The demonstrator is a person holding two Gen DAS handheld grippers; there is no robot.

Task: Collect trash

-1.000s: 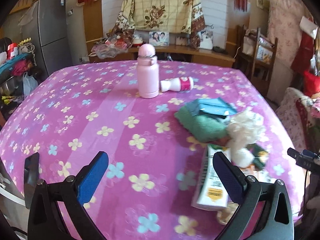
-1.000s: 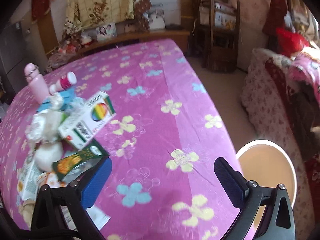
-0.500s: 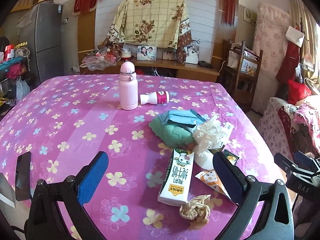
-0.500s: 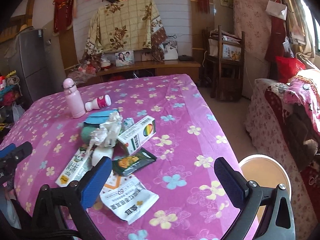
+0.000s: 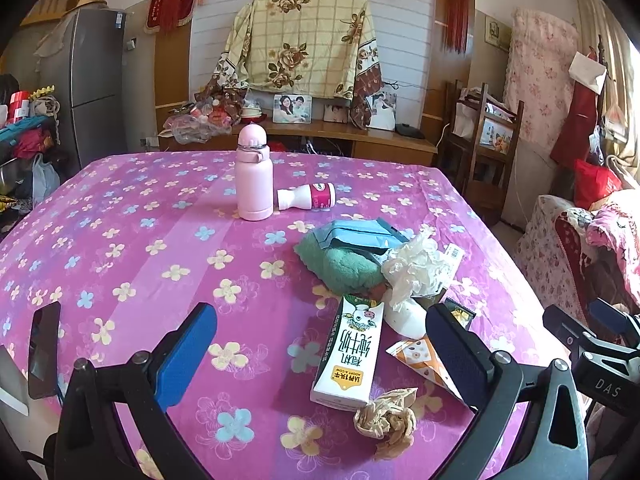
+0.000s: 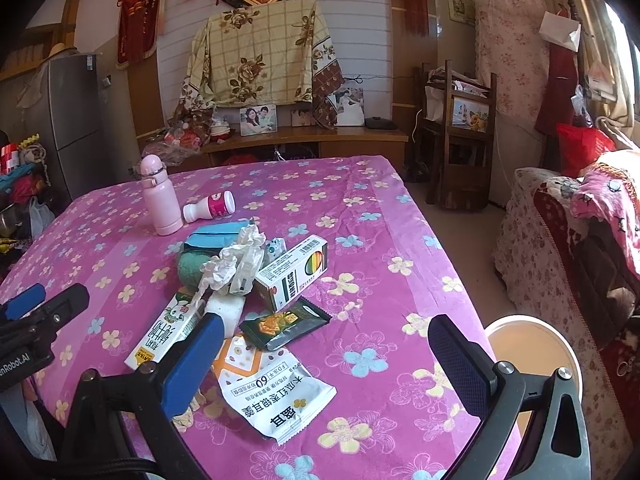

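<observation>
At lower centre, both grippers, left gripper (image 5: 320, 354) and right gripper (image 6: 326, 360), have pulled back, jaws wide open, empty. The whole trash pile (image 6: 256, 280) now shows; nothing collected yet.

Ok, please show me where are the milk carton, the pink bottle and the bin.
milk carton (image 5: 352, 354): left wrist view, middle of its printed face.
pink bottle (image 5: 253, 184): left wrist view, its body.
bin (image 6: 532, 344): right wrist view, its inside, beside the table.

bin (image 6: 532, 344): partly behind right claw, table edge | green cloth (image 5: 344, 266): under blue packet, tissue
</observation>
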